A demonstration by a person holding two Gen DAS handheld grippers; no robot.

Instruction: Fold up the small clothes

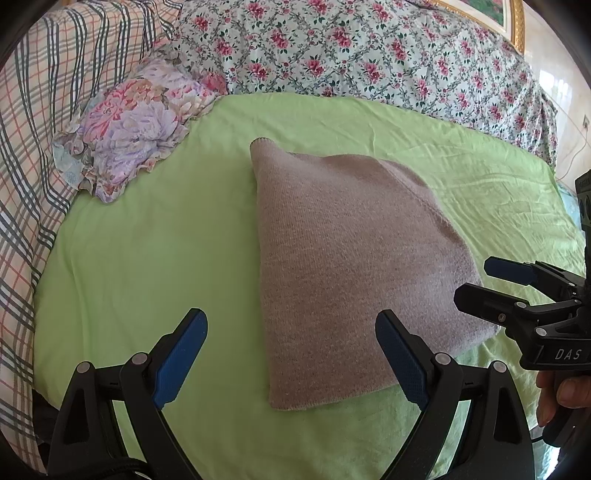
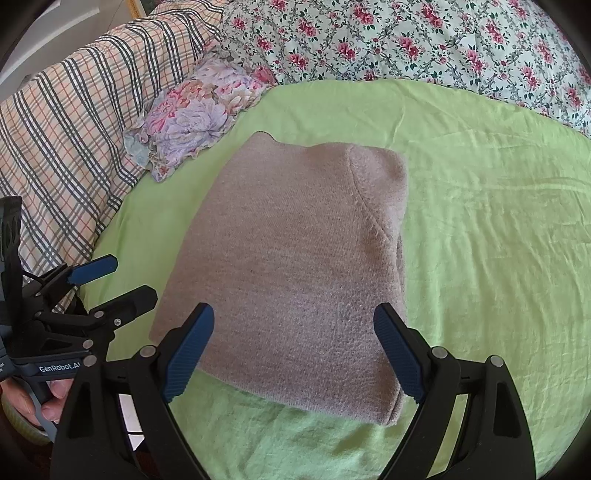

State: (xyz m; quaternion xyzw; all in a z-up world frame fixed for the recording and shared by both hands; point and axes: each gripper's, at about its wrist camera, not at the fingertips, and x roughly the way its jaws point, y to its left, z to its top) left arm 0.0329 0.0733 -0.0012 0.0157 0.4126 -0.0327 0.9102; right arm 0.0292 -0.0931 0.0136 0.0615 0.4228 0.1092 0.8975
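Note:
A taupe knitted sweater (image 1: 351,258) (image 2: 295,266) lies folded into a thick rectangle on the green sheet (image 1: 147,240) (image 2: 480,240). My left gripper (image 1: 291,350) hovers open above the sweater's near left corner, nothing between its blue pads. My right gripper (image 2: 293,349) is open too, over the near edge of the sweater, holding nothing. In the left wrist view the right gripper (image 1: 476,282) shows at the sweater's right edge; in the right wrist view the left gripper (image 2: 129,278) shows at its left edge. A hand (image 1: 565,398) holds each handle.
A small floral pillow (image 1: 136,125) (image 2: 195,110) lies left of the sweater. A plaid quilt (image 1: 37,129) (image 2: 66,110) is bunched along the left. A floral duvet (image 1: 369,51) (image 2: 424,37) is piled at the back. A gilt picture frame (image 1: 513,18) hangs behind.

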